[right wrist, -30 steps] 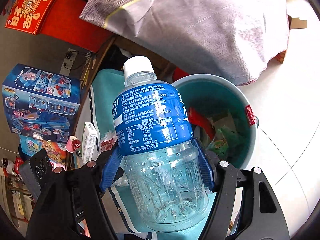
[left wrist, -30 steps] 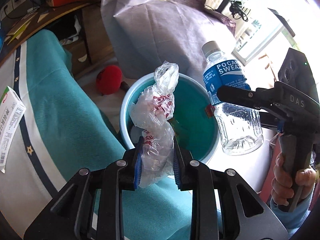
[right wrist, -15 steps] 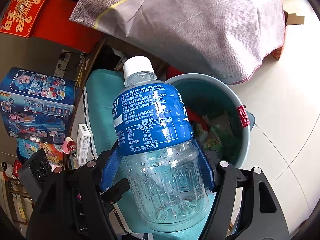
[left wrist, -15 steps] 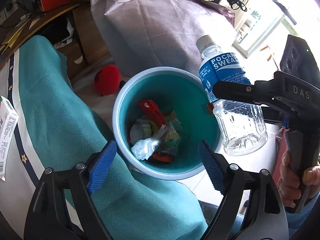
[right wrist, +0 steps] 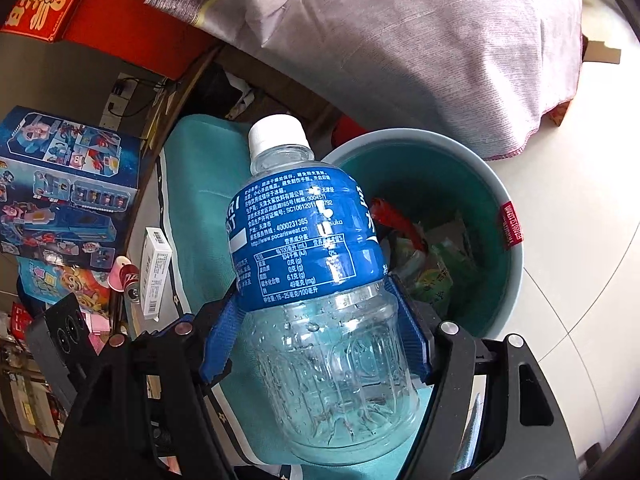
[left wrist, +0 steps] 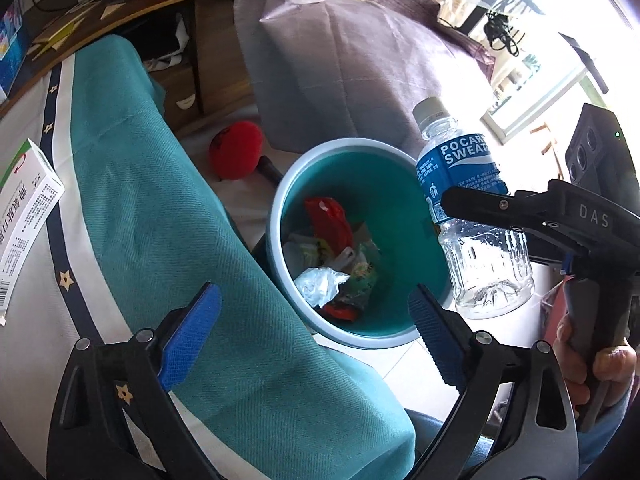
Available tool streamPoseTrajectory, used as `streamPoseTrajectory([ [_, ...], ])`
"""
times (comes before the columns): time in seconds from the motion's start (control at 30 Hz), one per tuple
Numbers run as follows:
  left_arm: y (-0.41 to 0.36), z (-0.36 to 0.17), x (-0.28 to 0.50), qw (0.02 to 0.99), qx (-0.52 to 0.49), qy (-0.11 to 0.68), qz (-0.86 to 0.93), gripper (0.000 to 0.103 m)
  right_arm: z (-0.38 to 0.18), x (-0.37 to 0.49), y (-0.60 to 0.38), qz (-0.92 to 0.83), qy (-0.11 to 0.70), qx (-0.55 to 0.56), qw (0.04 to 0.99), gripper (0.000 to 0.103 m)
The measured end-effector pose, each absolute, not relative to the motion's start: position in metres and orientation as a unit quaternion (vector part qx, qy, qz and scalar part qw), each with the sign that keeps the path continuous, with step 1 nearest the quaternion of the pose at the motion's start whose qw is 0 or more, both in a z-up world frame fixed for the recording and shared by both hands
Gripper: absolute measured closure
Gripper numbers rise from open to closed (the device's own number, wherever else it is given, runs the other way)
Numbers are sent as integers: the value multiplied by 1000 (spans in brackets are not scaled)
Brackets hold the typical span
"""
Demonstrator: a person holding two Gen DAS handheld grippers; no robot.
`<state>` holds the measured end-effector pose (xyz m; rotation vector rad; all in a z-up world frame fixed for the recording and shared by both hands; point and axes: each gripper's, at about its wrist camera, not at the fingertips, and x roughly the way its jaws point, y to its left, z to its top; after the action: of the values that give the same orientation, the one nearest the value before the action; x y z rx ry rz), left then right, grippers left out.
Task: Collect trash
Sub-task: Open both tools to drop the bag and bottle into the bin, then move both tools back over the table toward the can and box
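Left wrist view: the bottle carries a blue label reading "POCARI SWEAT" under a white cap, and the black arm of the right gripper crossing it is stamped "DAS". A hand grips that tool's handle at 4 o'clock. The left gripper has just been opening; its blue pads now stand wide with nothing between them, above the near rim of the bin. The teal bin, grey-rimmed, holds a crumpled clear wrapper, a red packet and green-printed wrappers. A red ball lies on the floor at the bin's 10 o'clock. At 9 o'clock a white box with Chinese print and a barcode rests on the teal cloth.

Right wrist view: the right gripper clamps the clear lower body of the bottle, which is nearly empty with droplets inside. The label's back shows Chinese text, "4000231365" and "www.pocarisweat.cn". The bottle sits at the bin's 9 o'clock, over the cloth's edge; a red tag with unreadable writing hangs on the rim. A blue toy box stands at 9 o'clock, and a grey fabric bag lies at 12 o'clock.
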<state>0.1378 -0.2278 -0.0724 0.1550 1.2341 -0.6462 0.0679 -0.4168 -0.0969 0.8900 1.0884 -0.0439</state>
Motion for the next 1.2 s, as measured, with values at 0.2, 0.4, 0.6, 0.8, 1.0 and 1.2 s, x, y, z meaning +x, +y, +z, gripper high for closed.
streamPoseTrajectory([
  [0.2,-208,-70,140,769,57,567,-289,8,-90,74,-406,-21,502,399,767,28],
  [0.4,-195,-69,140,771,44,567,-286,8,-86,77,-397,-28,507,391,768,26],
  [0.6,-185,-68,137,772,38,567,-285,8,-86,79,-389,-33,519,386,762,24],
  [0.8,-174,-63,133,776,31,563,-281,7,-79,81,-375,-30,527,375,762,20],
  [1.0,-149,-59,129,783,18,560,-269,7,-74,87,-352,-17,537,359,763,20],
  [1.2,-112,-57,130,790,-4,561,-248,6,-68,98,-320,0,553,336,763,20],
])
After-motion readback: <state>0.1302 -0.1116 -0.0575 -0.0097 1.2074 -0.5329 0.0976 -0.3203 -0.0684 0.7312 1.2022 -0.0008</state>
